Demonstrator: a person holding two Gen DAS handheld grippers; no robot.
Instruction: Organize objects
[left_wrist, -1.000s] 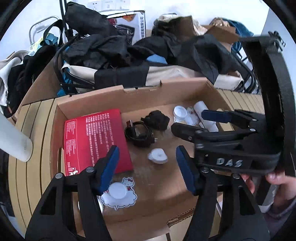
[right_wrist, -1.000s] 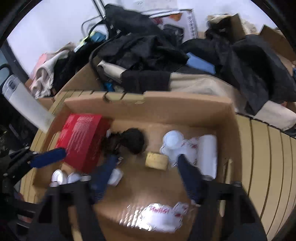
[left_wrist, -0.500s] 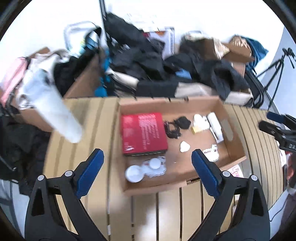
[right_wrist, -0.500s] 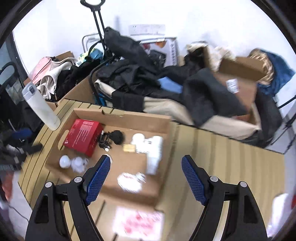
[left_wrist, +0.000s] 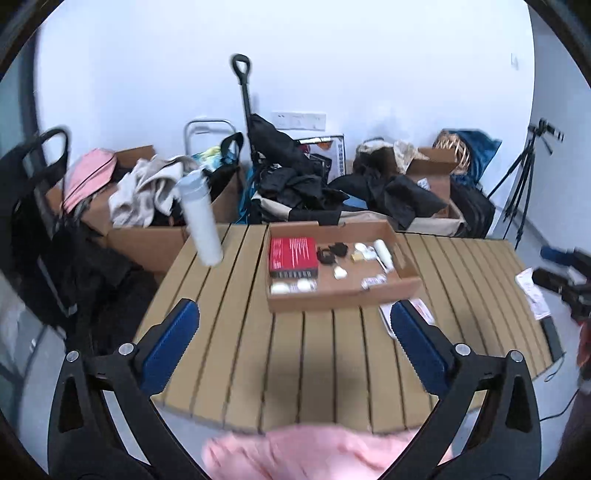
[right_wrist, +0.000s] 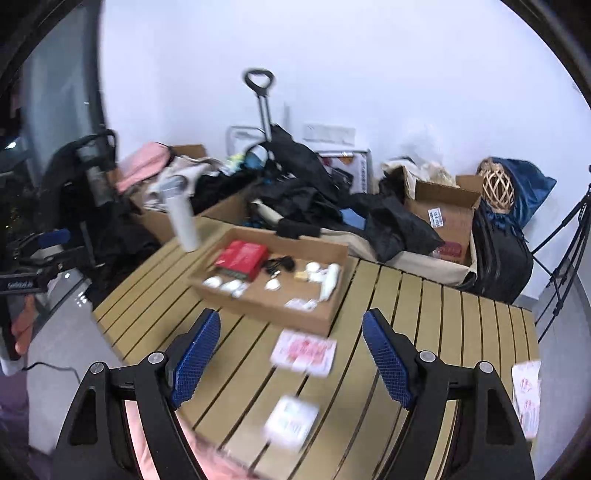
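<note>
A shallow cardboard box (left_wrist: 343, 295) sits on the slatted wooden table (left_wrist: 295, 354). It holds a red box (left_wrist: 293, 253), a black cable (left_wrist: 327, 254), and several small white items (left_wrist: 291, 286). The box also shows in the right wrist view (right_wrist: 258, 301), with the red box (right_wrist: 242, 254) inside. My left gripper (left_wrist: 295, 339) is open and empty, held well back above the table's near side. My right gripper (right_wrist: 291, 354) is open and empty, also far back from the box. Red-printed white packets (right_wrist: 304, 352) and a white packet (right_wrist: 291, 422) lie on the table near it.
A white bottle (left_wrist: 201, 218) stands at the table's far left. Behind the table are cardboard boxes (left_wrist: 144, 236), piled dark clothes (left_wrist: 306, 192), a trolley handle (left_wrist: 242, 85) and a tripod (left_wrist: 524, 177). More packets (right_wrist: 526, 395) lie at the table's right edge.
Both grippers have pulled far back and up from inside the box; the box now looks small and distant. Both stayed open and empty.
</note>
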